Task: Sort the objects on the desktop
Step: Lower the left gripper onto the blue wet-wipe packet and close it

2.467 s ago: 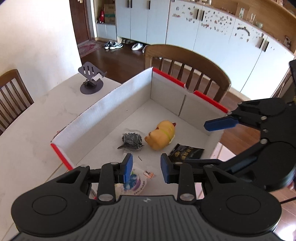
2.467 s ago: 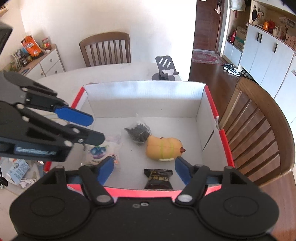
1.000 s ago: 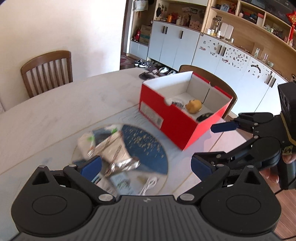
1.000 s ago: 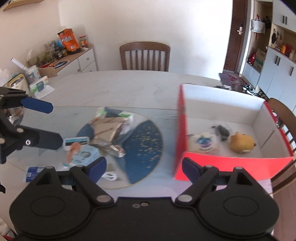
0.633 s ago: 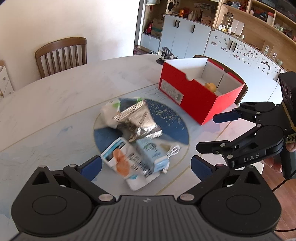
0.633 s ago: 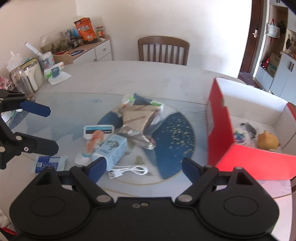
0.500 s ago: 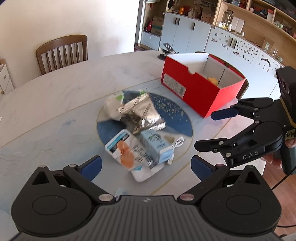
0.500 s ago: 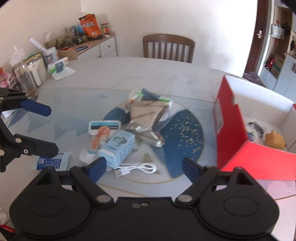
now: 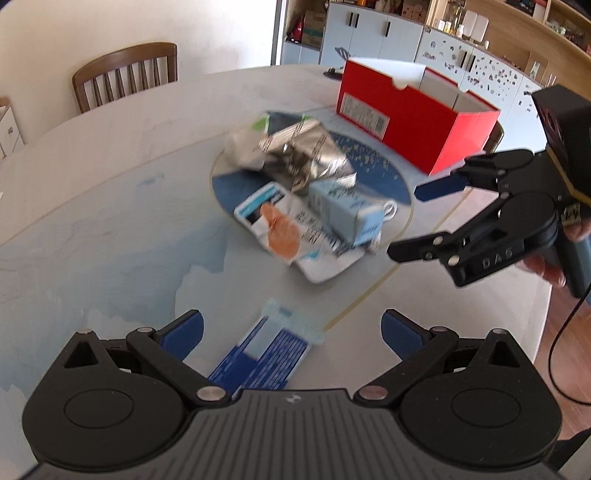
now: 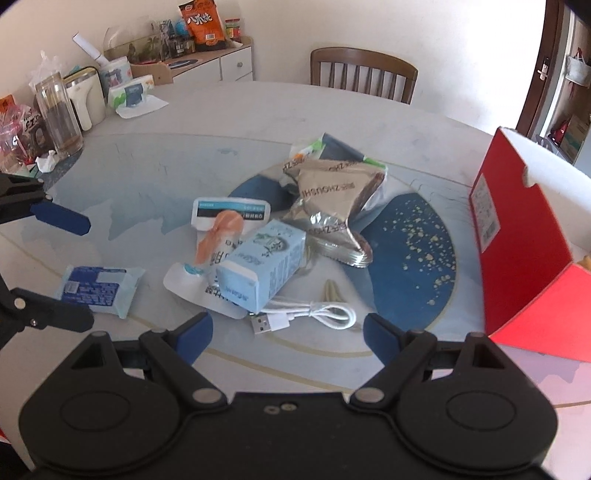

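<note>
Red box (image 10: 524, 236) at the desk's (image 10: 258, 110) right side, snack packets, light-blue carton (image 10: 262, 266) and white cable (image 10: 306, 314) heaped at centre, blue wipes pack (image 9: 266, 350) beneath released left tool (image 9: 291, 330), right tool (image 10: 288, 332) released, empty

Round marble-patterned table (image 10: 258, 110) with a dark blue circular inset (image 10: 413, 258). Wooden slat-back chair (image 10: 364, 74) at its far edge. White sideboard (image 10: 229, 64) against the wall, carrying an orange snack bag (image 10: 201, 24). Near the table's left edge: tall glass jar (image 10: 59, 114), white kettle (image 10: 86, 98), tissue pack (image 10: 131, 94). White cabinets (image 9: 369, 37) beyond the table in the left wrist view.
</note>
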The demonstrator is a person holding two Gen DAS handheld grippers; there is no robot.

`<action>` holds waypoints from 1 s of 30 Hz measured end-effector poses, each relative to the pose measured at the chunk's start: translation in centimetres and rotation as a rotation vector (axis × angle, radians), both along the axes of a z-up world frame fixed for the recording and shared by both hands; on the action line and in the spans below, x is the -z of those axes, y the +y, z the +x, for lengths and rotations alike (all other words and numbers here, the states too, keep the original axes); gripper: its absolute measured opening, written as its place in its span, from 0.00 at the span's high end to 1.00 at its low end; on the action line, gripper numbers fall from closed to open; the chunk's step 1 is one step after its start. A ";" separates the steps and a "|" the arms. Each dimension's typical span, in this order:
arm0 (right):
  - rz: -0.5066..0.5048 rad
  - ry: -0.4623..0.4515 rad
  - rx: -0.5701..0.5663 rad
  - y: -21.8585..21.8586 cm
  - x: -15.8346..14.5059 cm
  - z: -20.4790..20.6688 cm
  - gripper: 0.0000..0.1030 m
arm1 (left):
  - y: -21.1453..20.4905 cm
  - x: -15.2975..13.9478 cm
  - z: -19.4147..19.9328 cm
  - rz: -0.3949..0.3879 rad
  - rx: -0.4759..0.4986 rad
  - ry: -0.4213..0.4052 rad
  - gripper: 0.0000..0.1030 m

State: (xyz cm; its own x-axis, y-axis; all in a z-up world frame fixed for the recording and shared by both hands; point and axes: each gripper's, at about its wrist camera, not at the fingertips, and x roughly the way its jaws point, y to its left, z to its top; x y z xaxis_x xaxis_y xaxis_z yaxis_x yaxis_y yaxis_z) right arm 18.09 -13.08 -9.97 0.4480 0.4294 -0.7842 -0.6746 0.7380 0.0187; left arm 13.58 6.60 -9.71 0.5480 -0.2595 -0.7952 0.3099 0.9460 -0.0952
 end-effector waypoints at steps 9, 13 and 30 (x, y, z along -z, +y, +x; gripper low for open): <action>-0.055 -0.005 -0.011 1.1 1.8 0.7 0.14 | 1.4 2.6 -0.6 0.058 0.029 0.004 0.00; -0.065 -0.002 -0.006 1.5 2.4 1.1 0.13 | 2.0 3.0 -0.6 0.052 0.028 0.004 0.01; -0.009 0.013 0.015 0.3 2.4 2.2 0.28 | 0.9 2.8 -1.9 0.107 0.134 -0.037 0.53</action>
